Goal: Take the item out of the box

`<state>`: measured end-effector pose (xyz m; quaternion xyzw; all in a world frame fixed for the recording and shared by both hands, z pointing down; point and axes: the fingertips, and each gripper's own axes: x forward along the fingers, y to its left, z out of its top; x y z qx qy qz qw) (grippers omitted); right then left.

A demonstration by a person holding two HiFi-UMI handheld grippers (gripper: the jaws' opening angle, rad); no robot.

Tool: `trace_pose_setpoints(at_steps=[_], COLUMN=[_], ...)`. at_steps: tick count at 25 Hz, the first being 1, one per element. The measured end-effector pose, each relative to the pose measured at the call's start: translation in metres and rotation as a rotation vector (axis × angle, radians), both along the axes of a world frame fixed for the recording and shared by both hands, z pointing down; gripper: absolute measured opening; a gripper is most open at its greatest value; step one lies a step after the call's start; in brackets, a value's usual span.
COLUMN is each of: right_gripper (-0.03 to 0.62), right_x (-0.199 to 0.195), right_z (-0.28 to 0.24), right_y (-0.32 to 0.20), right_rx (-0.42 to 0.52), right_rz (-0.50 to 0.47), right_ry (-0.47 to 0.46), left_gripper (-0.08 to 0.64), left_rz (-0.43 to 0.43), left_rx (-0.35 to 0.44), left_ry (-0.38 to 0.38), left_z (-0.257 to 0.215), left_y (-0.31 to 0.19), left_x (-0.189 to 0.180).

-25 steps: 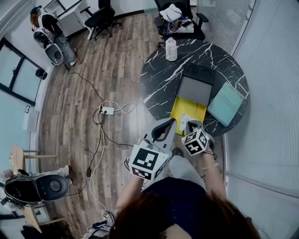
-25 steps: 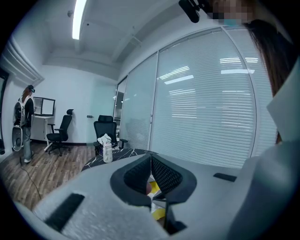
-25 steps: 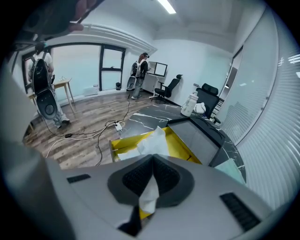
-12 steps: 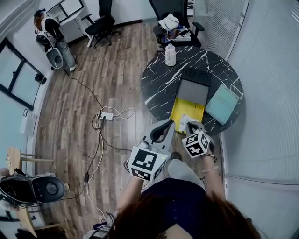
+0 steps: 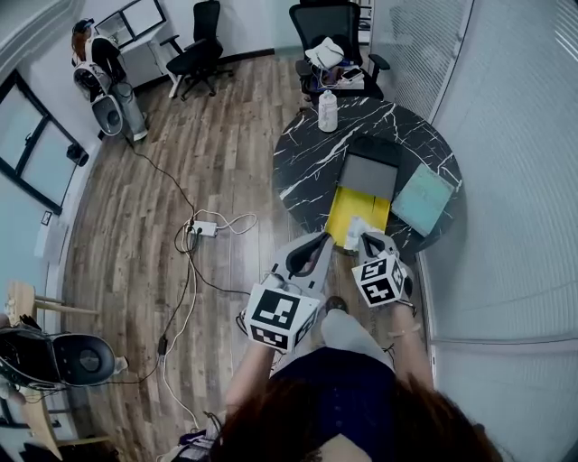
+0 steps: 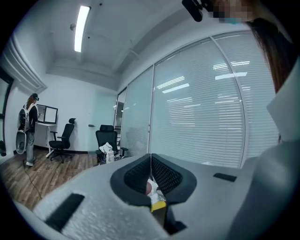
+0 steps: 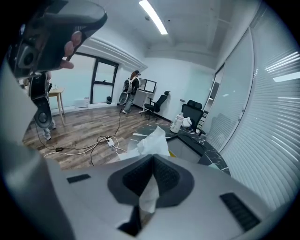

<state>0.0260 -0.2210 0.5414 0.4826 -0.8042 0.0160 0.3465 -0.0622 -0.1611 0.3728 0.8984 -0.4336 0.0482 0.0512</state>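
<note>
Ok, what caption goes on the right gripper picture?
Right hand-held gripper shut on a crinkly white wrapper.

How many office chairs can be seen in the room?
2. One black office chair stands far left by the wall; the second chair, with things on its seat, stands right behind the round table. Others may be out of view.

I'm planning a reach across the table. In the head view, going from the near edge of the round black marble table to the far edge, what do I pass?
Open yellow box → flat grey rectangular panel → black rectangular panel → white plastic bottle.
</note>
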Motion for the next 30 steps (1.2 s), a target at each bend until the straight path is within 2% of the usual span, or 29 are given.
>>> trace_pose_setpoints(at_steps=[15, 30], right_gripper=[0.025, 0.025], right_x=[-0.004, -0.011], right_z=[-0.051, -0.102], right_y=[0.05, 0.093], right_rx=[0.099, 0.207], right_rz=[0.018, 0.04], right_ry=[-0.033, -0.112], left_gripper=[0.028, 0.028], left_rz=[0.004, 0.0], left_rx=[0.069, 0.121], left_ry=[-0.009, -0.013], left_z=[-0.016, -0.026], left_y=[0.054, 0.086], left_x=[-0.006, -0.01])
